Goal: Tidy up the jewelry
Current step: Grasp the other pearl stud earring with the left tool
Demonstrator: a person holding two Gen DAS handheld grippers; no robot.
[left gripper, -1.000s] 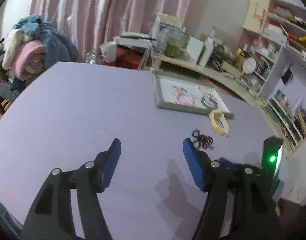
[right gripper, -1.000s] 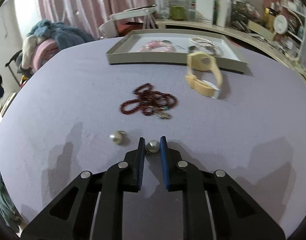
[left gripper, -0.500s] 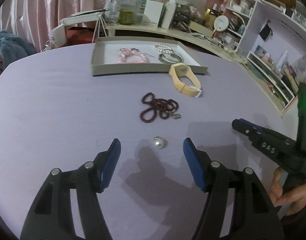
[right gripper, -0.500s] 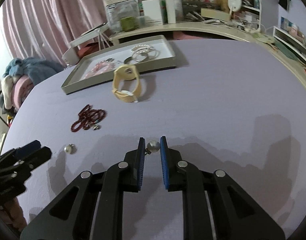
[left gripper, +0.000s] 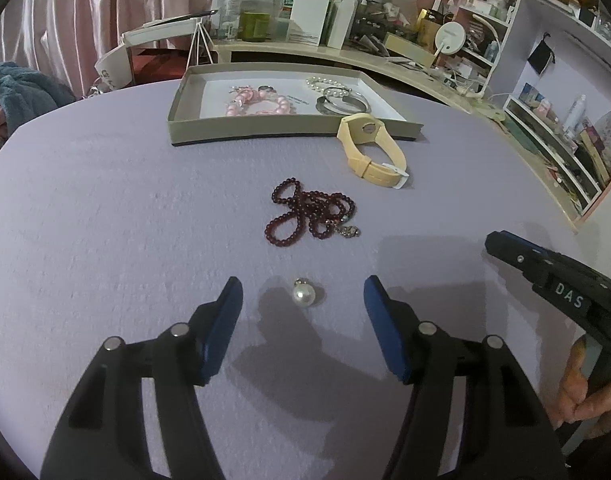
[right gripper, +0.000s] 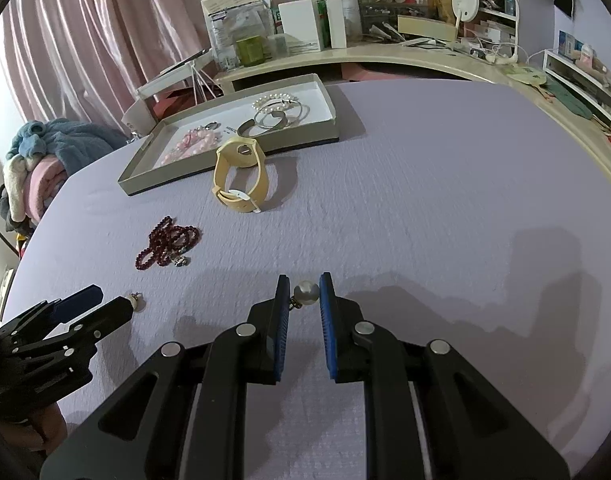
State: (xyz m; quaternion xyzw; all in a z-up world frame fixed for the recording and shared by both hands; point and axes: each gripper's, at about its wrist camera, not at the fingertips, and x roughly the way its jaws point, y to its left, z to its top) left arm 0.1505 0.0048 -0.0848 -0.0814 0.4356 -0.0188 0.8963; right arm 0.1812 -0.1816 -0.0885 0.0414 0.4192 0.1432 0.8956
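Left wrist view: the left gripper (left gripper: 303, 298) points down at the lavender table (left gripper: 105, 220). Its blue fingers (left gripper: 221, 328) stand apart and have just been closing a little; a pearl earring (left gripper: 304, 294) lies on the table between the tips, touched by neither pad. Beyond it lies a dark red bead necklace (left gripper: 311, 212) in a loose heap, and further on a cream watch (left gripper: 371, 150) stands on its strap, just in front of the tray (left gripper: 289, 130). The tray holds a pink bead bracelet (left gripper: 261, 104), a white pearl bracelet (left gripper: 325, 82) and silver bangles (left gripper: 341, 104). The right gripper (left gripper: 501, 244) enters from the right edge, with part of a hand (left gripper: 585, 396) on its handle.

Right wrist view: the right gripper (right gripper: 303, 294) has its fingers (right gripper: 281, 304) drawn close together, pinching a second pearl earring (right gripper: 306, 292) at the tips; the pearl sits against the right pad and its metal fitting against the left. The left gripper (right gripper: 105, 302) shows at the lower left, with the first pearl earring (right gripper: 137, 302) at its tips on the table (right gripper: 425, 200). The bead necklace (right gripper: 169, 242) lies beyond it, then the watch (right gripper: 241, 176), touching or just short of the tray (right gripper: 177, 174), I cannot tell which. A shelf (right gripper: 365, 58) crowded with boxes and bottles runs behind the table.
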